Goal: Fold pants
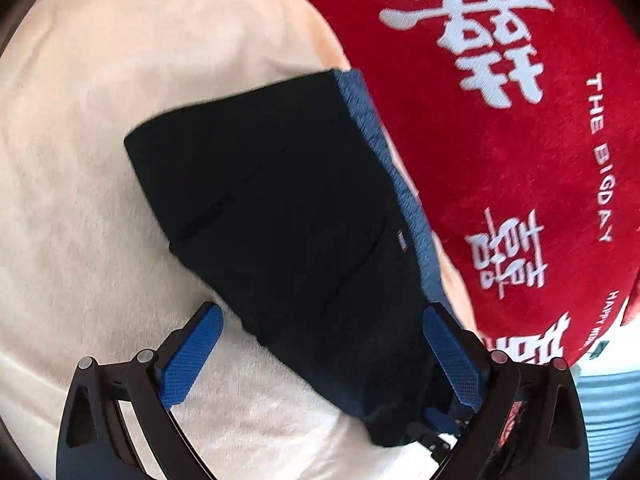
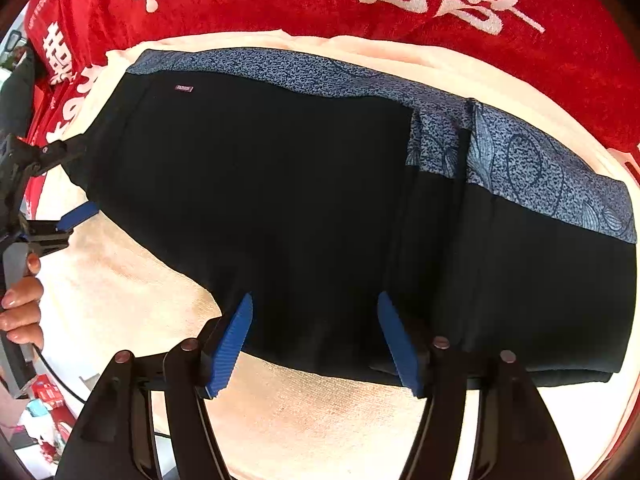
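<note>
Black linkage arms with round metal rivets; ribbed blue fingers (image 2: pixel 234 346); bare hand (image 2: pixel 22 308), pale polished nails.

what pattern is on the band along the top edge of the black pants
The band on the pants is blue with dark speckles and leaf-like outlines, clearest in the right wrist view.

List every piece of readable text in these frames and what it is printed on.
"THE BIGDAY": white, on the red blanket.
"HAPPY W...": same blanket, cut off by the edge.
Large white Chinese characters: same blanket, decorative, not transcribed here.
Small tag on the black pants: too small to read.
Red boxes at lower left: blurred.
</note>
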Demonstrator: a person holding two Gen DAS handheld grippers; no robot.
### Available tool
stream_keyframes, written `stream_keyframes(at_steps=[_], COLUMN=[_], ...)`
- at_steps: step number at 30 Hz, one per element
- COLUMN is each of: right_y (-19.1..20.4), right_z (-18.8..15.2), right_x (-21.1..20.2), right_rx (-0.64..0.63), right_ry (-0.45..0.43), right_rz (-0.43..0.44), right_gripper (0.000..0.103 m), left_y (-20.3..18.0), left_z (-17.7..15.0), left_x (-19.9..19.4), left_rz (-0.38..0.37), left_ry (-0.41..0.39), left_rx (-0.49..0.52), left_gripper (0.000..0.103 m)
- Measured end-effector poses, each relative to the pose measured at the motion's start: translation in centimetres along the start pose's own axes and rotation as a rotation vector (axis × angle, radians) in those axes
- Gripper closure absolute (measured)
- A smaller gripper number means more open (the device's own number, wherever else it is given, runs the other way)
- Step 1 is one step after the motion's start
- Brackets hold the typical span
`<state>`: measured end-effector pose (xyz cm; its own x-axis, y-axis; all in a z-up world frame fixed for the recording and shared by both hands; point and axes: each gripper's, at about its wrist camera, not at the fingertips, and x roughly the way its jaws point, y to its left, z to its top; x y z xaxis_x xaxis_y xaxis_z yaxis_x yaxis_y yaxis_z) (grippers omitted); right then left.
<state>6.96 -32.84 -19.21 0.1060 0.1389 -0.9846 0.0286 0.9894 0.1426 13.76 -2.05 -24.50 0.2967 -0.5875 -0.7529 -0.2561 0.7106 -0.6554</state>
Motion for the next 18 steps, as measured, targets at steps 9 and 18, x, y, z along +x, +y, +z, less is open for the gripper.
stream_keyframes(at_steps=[9,18], right_y=[-0.1,-0.4], right_z=[-0.1,0.0], right_x=[-0.1,-0.1], right_rx=[0.005,0.015], right_ry=[-0.009,-0.003], right_rz=[0.003,0.014], right_gripper=[0.034,0.034], left_y=[-0.7,-3.4], left_z=[2.2,2.9], left_x=[1.2,0.5], left_rz=[-0.016,-0.020], left_ry=[-0.054,-0.103], left_rx=[0.042,0.072], left_gripper=[0.002,0.002])
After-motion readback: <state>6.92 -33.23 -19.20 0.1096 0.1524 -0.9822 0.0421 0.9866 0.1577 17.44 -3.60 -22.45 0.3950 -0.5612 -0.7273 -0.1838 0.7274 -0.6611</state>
